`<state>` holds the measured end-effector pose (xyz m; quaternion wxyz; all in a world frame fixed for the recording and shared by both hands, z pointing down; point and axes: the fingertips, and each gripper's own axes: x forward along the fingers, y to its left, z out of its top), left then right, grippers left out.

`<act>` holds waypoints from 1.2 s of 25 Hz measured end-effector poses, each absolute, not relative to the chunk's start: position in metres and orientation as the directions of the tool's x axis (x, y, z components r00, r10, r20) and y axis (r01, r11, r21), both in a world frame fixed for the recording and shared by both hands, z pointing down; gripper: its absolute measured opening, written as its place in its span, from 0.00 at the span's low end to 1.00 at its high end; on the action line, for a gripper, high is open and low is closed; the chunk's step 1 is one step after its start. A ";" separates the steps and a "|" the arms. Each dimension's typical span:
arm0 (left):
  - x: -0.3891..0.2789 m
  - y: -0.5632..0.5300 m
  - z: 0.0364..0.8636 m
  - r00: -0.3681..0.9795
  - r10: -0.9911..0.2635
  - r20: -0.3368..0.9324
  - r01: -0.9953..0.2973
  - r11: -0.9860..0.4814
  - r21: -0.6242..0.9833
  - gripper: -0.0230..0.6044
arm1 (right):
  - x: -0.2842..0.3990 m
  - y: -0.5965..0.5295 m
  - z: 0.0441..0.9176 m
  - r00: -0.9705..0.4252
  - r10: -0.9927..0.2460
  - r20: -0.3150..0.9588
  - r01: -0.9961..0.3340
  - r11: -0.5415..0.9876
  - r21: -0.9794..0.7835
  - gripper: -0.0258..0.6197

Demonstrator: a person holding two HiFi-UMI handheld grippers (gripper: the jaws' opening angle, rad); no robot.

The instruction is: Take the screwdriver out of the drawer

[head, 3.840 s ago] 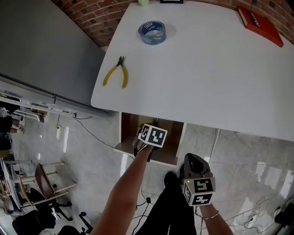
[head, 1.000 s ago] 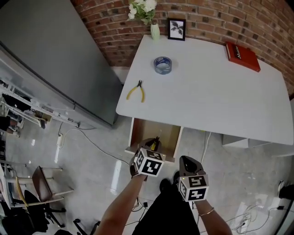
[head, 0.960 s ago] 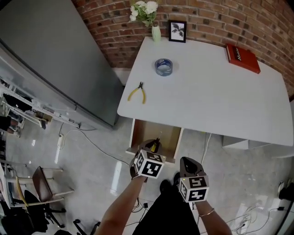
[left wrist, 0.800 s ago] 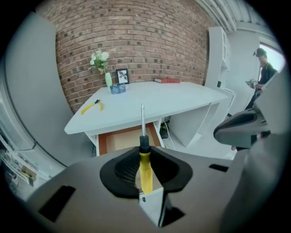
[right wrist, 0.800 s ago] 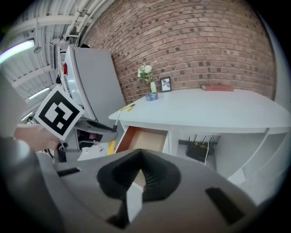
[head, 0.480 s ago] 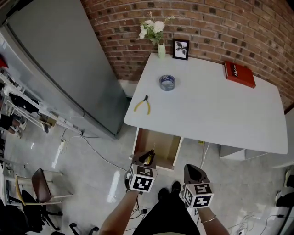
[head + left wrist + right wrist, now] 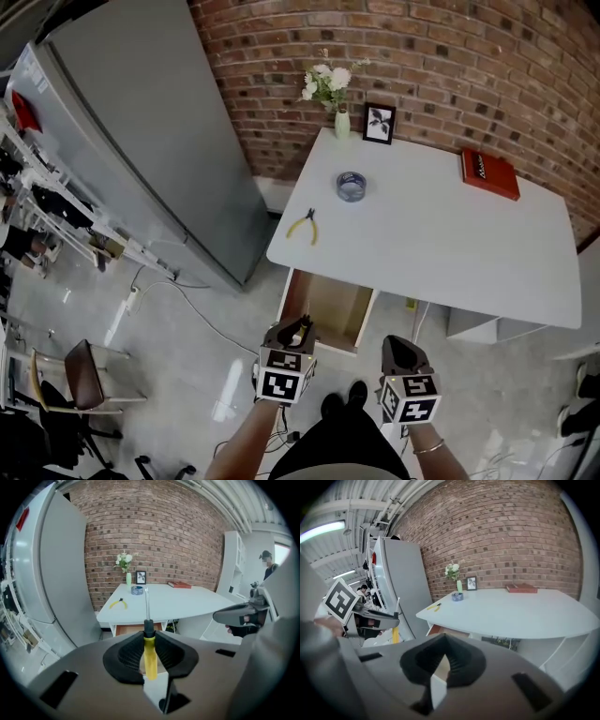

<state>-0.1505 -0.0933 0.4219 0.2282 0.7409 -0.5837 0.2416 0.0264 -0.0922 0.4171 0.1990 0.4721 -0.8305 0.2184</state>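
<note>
My left tongs (image 7: 149, 632) are clamped part-way shut on the screwdriver (image 7: 149, 656): the pads pinch its yellow handle just under the black collar, and the metal shaft sticks out past the tips, pointing toward the white table (image 7: 441, 244). The screwdriver is out of the drawer (image 7: 291, 298), held in the air just in front of the drawer's front edge. The drawer itself stands pulled out under the table's near edge, close to its left corner. My right tongs (image 7: 443, 639) are drawn together at the tips with nothing between them, hanging beside the left ones and further right, off the table's near edge. On the table, yellow-handled pliers (image 7: 304, 227) lie at the left edge, a roll of tape (image 7: 351, 185) sits toward the far left corner, where a vase of flowers (image 7: 342, 122) and a small picture frame (image 7: 379, 123) stand, and a red book (image 7: 489, 174) lies along the far edge.
</note>
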 end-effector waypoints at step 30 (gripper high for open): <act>-0.168 -0.062 0.395 0.183 -0.795 0.578 -0.983 -0.168 0.080 0.14 | 0.026 -0.082 0.376 -0.512 -0.709 0.484 -0.843 0.523 -0.127 0.04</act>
